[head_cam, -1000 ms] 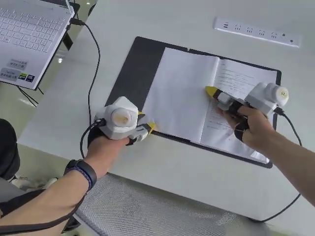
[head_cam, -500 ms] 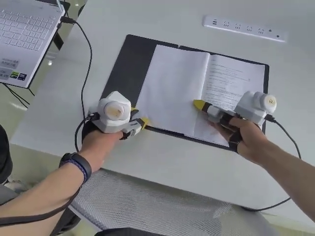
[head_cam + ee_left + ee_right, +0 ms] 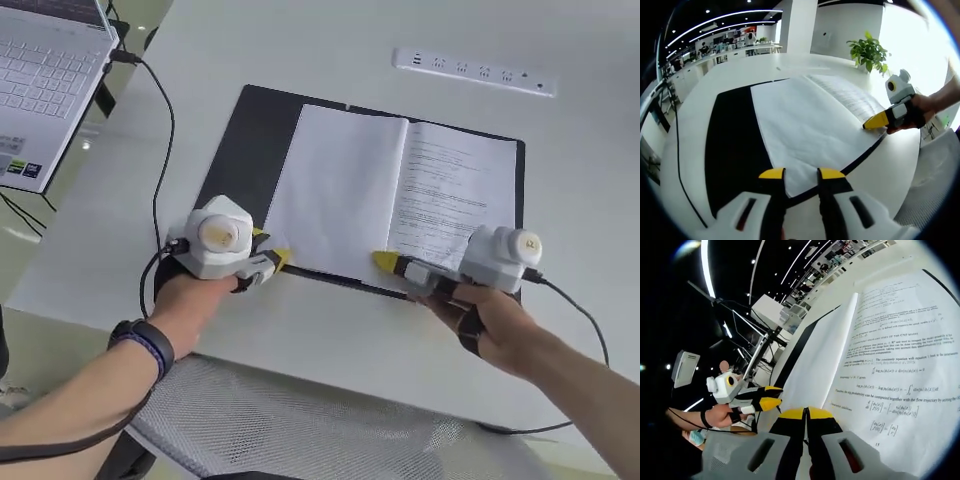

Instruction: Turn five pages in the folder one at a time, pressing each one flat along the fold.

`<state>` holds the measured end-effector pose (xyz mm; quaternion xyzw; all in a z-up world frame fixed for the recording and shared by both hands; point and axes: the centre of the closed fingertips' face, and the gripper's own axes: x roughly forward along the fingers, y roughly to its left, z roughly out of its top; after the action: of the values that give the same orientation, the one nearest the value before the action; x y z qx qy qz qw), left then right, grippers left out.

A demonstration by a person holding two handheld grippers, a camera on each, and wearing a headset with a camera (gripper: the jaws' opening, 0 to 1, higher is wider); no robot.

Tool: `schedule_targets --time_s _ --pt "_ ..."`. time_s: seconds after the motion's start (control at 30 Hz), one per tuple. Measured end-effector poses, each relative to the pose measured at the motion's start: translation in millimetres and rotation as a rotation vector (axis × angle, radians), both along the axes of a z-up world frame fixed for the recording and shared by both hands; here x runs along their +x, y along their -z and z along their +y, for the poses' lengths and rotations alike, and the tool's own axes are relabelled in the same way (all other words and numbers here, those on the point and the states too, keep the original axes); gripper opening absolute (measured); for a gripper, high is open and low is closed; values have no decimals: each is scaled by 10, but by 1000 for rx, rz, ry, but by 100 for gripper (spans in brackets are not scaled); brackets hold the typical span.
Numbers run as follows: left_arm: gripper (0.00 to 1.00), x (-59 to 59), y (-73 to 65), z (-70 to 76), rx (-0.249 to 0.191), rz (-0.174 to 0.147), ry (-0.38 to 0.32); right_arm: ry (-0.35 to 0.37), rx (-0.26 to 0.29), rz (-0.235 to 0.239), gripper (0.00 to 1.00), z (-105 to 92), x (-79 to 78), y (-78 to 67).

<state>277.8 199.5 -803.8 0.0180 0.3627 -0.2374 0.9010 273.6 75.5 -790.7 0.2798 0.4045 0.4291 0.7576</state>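
The black folder (image 3: 245,140) lies open on the white table. A blank turned page (image 3: 335,190) covers its left side and a printed page (image 3: 455,190) its right. My right gripper (image 3: 383,262) is shut with nothing in it, its yellow tips resting at the near end of the fold (image 3: 806,413). My left gripper (image 3: 278,258) sits at the blank page's near left corner. Its jaws (image 3: 801,174) stand a little apart, with the page's edge lying flat between them. In the left gripper view the right gripper (image 3: 870,123) shows at the right.
A laptop (image 3: 45,80) sits at the far left with a black cable (image 3: 160,130) running toward my left hand. A white power strip (image 3: 470,72) lies behind the folder. The table's near edge and a mesh chair (image 3: 300,420) are just below the grippers.
My right gripper has slid along the fold from the page's middle to the folder's near edge. The left gripper has stayed at the page corner. The head view has shifted.
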Motion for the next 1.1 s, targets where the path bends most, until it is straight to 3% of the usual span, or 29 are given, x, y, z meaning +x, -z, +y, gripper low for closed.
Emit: schedule_targets --time_s 0.67,1.1 --pt "24 1 19 0 3 4 23 -11 -48 14 0 -97 -97 156" --pt "23 1 14 9 14 21 40 -7 -86 -4 0 -99 -120 126"
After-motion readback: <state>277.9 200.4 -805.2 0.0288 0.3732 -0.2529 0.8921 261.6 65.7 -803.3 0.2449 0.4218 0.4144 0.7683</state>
